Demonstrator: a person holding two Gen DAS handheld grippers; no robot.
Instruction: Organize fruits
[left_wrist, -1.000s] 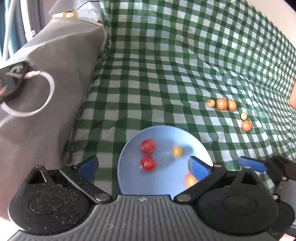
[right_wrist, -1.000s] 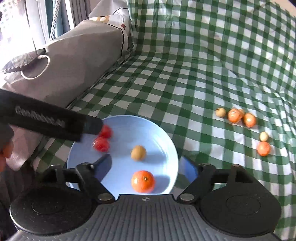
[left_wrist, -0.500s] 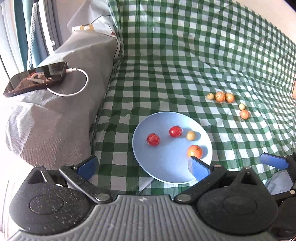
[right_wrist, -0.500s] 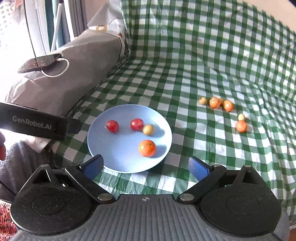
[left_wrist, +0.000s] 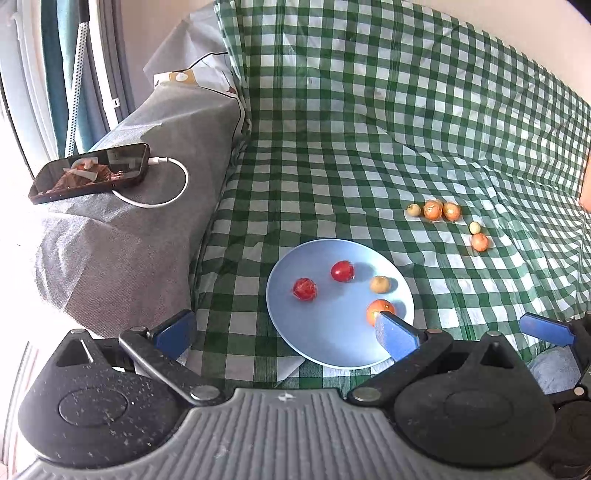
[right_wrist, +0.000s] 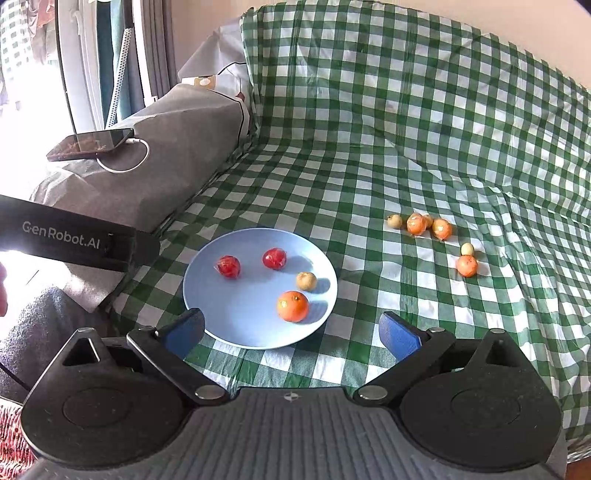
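orange fruit (right_wrist: 467, 266) on checked cloth (right_wrist: 369, 177) looking small, round, rolly, soft-skinned; we are judging gentle mid-body pinch. right gripper (right_wrist: 291, 332) and left gripper (left_wrist: 284, 332) both gaping, empty.

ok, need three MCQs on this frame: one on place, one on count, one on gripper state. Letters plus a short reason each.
1. Where does the black smartphone lie?
A. on the grey sofa armrest
B. on the plate
C. on the checked cloth

2. How many fruits lie on the round light-blue plate?
A. two
B. four
C. six

3. How does the right gripper stand?
A. shut on the orange fruit
B. shut and empty
C. open and empty

Key:
1 A, the phone rests on the armrest with its white cable plugged in.
2 B, two red fruits, one small tan one and one orange one.
3 C, its blue pads stand wide apart with nothing between them.
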